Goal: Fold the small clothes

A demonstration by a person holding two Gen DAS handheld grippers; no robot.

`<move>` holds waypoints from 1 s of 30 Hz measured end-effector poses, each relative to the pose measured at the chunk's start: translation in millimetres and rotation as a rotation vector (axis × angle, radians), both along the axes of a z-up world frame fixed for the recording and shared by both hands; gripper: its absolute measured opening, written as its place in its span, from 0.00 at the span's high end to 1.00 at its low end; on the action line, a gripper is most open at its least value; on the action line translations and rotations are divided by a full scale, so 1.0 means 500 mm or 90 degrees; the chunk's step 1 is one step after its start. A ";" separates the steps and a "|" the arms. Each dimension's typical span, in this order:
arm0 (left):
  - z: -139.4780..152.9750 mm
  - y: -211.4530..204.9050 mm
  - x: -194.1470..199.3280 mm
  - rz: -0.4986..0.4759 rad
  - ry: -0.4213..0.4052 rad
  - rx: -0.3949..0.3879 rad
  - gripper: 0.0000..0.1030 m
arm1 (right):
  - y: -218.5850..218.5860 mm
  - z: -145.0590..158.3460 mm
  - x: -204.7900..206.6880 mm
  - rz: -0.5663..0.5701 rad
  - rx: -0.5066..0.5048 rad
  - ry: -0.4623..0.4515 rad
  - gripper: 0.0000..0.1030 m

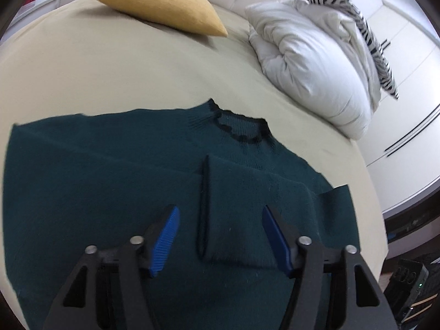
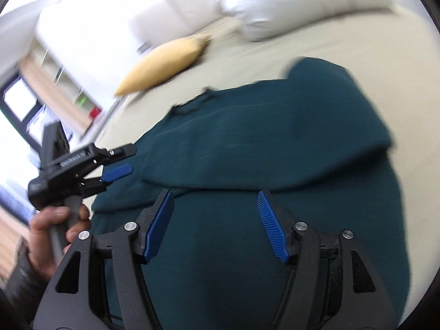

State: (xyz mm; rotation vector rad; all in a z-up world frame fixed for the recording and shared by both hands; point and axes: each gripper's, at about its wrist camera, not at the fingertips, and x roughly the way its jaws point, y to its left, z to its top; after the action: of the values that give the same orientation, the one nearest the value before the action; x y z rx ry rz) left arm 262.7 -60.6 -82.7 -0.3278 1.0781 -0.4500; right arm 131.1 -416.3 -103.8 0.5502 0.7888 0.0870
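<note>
— Where's the dark green knitted sweater (image 1: 110,170)?
— It's lying flat on the beige bed (image 1: 110,68), one sleeve seemingly folded across.
— Your tongs?
— You're holding left tongs (image 1: 220,236) and right tongs (image 2: 214,225) gaping, empty, above it.

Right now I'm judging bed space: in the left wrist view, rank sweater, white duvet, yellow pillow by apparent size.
1. Sweater, though it lies nearest the camera.
2. White duvet.
3. Yellow pillow, farthest away, so its true size is unsure.

Home bedroom, bed (image 1: 110,63), duvet (image 1: 310,63), yellow cushion (image 1: 156,2)
</note>
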 end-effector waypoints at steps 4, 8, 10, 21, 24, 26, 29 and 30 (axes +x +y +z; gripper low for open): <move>-0.023 -0.036 0.010 -0.018 0.017 0.047 0.81 | -0.075 -0.039 -0.015 -0.051 0.067 0.014 0.40; -0.006 -0.016 -0.008 -0.006 -0.002 0.026 0.92 | -0.110 -0.059 -0.037 -0.075 0.121 -0.001 0.41; 0.020 -0.008 -0.026 -0.004 -0.033 0.025 0.92 | -0.124 -0.060 -0.039 -0.086 0.142 -0.007 0.41; 0.036 0.097 -0.075 0.055 -0.081 -0.018 0.92 | -0.195 -0.093 -0.004 -0.168 0.327 0.014 0.40; -0.015 0.119 -0.072 0.072 -0.045 -0.014 0.92 | -0.218 -0.103 -0.001 -0.207 0.343 0.005 0.41; -0.044 0.128 -0.067 0.075 -0.031 -0.013 0.92 | -0.237 -0.117 -0.007 -0.229 0.365 -0.008 0.43; -0.051 0.130 -0.066 0.068 -0.030 -0.015 0.92 | -0.252 -0.129 -0.009 -0.221 0.373 -0.011 0.48; -0.050 0.128 -0.067 0.065 -0.030 -0.012 0.92 | -0.253 -0.126 -0.011 -0.213 0.368 -0.007 0.48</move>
State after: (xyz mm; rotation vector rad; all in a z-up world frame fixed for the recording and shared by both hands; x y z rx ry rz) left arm 229.2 3.4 -107.5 -0.3854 1.0062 -0.3760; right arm 125.5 -543.0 -167.0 1.2211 0.6467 0.0067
